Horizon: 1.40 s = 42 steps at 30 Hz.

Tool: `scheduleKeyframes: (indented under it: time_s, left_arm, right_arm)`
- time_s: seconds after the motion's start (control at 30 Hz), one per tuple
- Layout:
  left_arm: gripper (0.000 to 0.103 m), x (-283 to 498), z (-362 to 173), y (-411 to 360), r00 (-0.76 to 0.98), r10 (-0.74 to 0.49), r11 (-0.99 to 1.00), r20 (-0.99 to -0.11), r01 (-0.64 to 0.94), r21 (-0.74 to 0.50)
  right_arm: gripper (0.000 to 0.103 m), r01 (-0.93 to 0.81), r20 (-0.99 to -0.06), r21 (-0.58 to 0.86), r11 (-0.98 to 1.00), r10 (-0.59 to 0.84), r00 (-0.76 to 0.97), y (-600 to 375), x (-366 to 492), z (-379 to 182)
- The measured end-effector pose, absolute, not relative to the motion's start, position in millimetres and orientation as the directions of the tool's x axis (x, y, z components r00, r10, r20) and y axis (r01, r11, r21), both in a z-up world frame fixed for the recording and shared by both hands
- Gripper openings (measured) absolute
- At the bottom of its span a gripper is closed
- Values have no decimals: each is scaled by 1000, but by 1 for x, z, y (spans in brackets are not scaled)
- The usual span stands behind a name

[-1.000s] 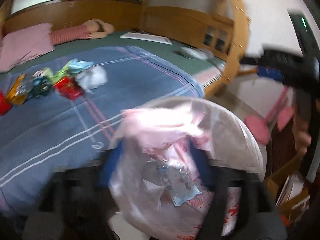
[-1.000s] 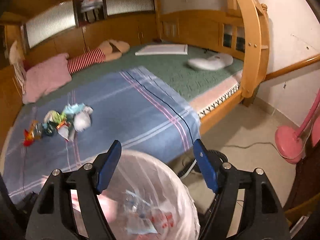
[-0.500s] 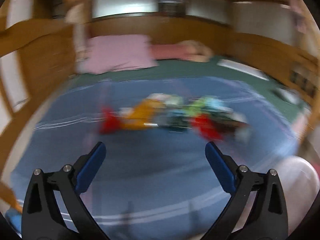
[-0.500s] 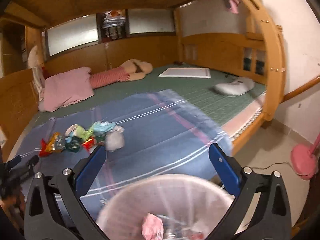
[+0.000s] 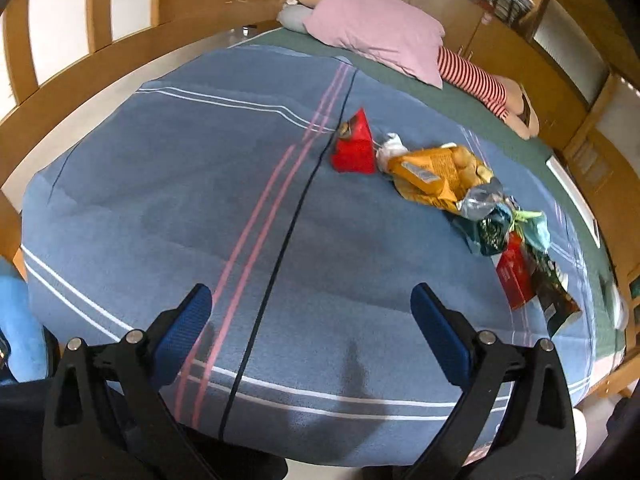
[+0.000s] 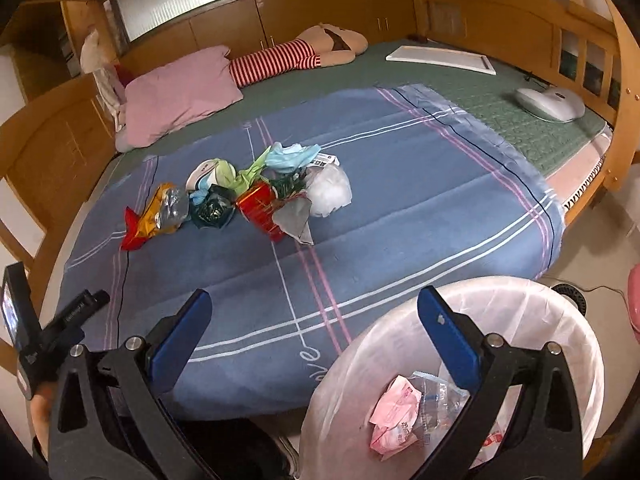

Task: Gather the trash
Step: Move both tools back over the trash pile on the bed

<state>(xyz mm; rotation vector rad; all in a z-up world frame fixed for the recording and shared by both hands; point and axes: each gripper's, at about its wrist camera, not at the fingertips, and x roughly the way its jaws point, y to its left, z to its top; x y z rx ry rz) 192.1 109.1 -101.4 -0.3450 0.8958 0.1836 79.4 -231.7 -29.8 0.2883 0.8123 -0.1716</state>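
Both claws gape wide, empty: left gripper [image 5: 308, 312] aims over the blanket [image 5: 200, 208] toward wrappers [image 5: 440, 178] at upper right. Right gripper [image 6: 314, 316] hovers beside the bin [image 6: 520, 292], lower right, ready for drops.

Both views are sharp and evenly lit by soft indoor light. Frosted panels behind the pink pillow [image 6: 176, 92] glow pale. Faint shadows fall on the blue blanket [image 5: 200, 208] near the camera. Fisheye bending curves the wooden bed frame [image 6: 516, 36]; corners darken to black.
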Motion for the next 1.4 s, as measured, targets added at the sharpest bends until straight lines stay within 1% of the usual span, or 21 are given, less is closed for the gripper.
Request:
scheduleKeyframes:
  time_s: [0.33, 1.17, 1.3, 1.4]
  left_arm:
    - [99, 181, -101, 110, 622, 42, 933, -782, -303, -192]
    - [99, 182, -102, 110, 629, 46, 940, -776, -290, -180]
    - [99, 179, -101, 124, 635, 98, 916, -766, -358, -180]
    - [99, 176, -103, 137, 629, 82, 881, -773, -408, -238]
  right_arm:
    - [100, 282, -736, 200, 938, -46, 675, -240, 76, -29]
    - [100, 268, -751, 204, 941, -25, 660, -234, 79, -38]
    - [100, 269, -741, 178, 946, -51, 669, -233, 94, -36]
    - [100, 262, -745, 155, 953, -61, 664, -230, 121, -38]
